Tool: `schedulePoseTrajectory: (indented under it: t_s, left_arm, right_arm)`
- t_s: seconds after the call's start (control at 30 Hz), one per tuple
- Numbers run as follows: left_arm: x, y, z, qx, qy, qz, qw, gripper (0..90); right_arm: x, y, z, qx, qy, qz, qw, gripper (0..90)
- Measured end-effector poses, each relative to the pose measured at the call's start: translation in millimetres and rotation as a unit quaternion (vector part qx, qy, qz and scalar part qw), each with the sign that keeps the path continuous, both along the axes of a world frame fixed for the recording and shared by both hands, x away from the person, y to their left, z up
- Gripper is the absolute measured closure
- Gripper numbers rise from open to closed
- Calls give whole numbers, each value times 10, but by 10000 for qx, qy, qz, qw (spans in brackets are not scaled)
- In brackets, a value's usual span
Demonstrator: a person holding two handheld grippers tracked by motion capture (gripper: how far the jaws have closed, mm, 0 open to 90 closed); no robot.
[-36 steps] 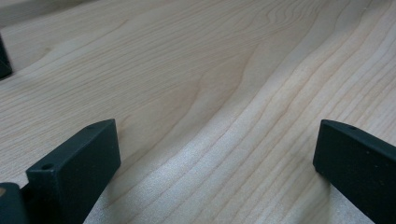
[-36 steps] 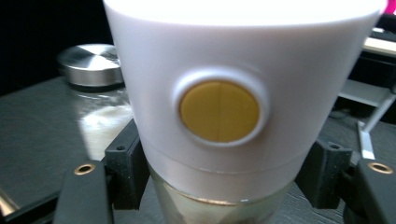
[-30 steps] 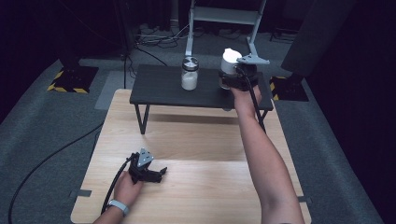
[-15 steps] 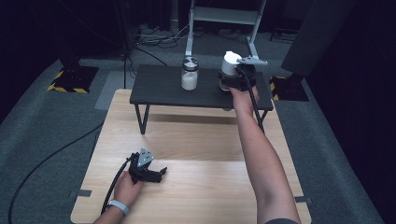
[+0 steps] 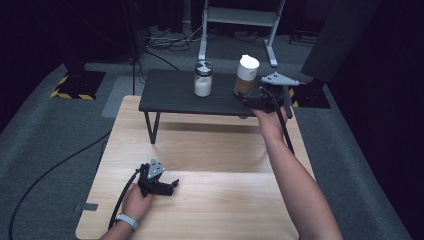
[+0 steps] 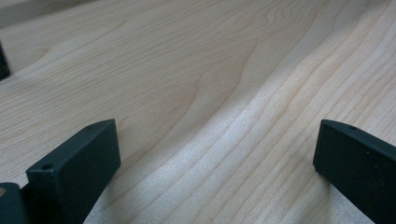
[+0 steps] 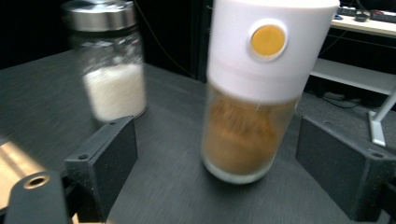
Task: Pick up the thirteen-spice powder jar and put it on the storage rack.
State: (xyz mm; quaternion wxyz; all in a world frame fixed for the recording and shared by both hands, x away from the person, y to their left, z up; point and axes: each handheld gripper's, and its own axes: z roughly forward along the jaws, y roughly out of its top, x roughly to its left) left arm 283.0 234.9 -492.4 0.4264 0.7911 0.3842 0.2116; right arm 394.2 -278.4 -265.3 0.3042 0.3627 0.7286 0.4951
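1. Right gripper view: the right gripper (image 7: 233, 154) has just been opening its jaws, which now stand spread on either side of the white-capped jar (image 7: 259, 88) with a gap at each flank, so nothing is pinched. The jar stands upright on the black side table (image 7: 46, 93).
2. A sideways drift of the hand could knock a black jaw against the jar and tip it, since it is tall on a narrow foot and stands near the table's right end.
3. The left gripper (image 5: 159, 181) rests low on the wooden table (image 5: 225, 200), jaws wide apart over bare grain.
4. The jar has a clear rounded body full of brown powder, and a smooth white cap with a round yellow spot.
5. Near it, apart, stands a glass jar (image 5: 203, 79) with a metal lid, partly filled with white grains.
6. The side table looks dark and matt; the wooden table is pale and smooth, with flowing grain.
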Motion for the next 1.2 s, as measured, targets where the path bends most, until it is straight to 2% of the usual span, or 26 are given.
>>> schedulePoseTrajectory:
  t_s: [0.23, 0.37, 0.6, 0.8, 0.9, 1.03, 1.1, 1.2]
  left_arm:
    - [1, 1, 2, 5, 2, -4, 10000, 6]
    - [1, 1, 0, 0, -1, -2, 10000, 6]
    - [-2, -1, 0, -3, -2, 4, 10000, 6]
    - [-5, -5, 0, -2, -2, 15, 10000, 6]
    - [-10, -15, 1, -1, -1, 35, 10000, 6]
    - [-10, -15, 1, 0, -2, 35, 10000, 6]
    - [-13, -14, 1, 2, -1, 38, 10000, 6]
    - [-16, -13, 1, 1, -2, 39, 10000, 6]
  right_arm:
    - [-387, -205, -71, 112, -61, 248, 9996, 123]
    - [-562, -301, -172, 219, -37, 375, 9991, 120]
    - [-766, -413, -571, 201, 121, 531, 9983, 111]
    - [-821, -610, -986, 393, 331, 752, 9958, 72]
    - [-844, -690, -1150, 332, 482, 837, 9948, 63]
    - [-916, -756, -1337, 63, 669, 869, 9940, 47]
    - [-959, -816, -1458, -8, 784, 944, 9924, 45]
    - [-1028, -893, -1617, -288, 934, 1054, 9896, 43]
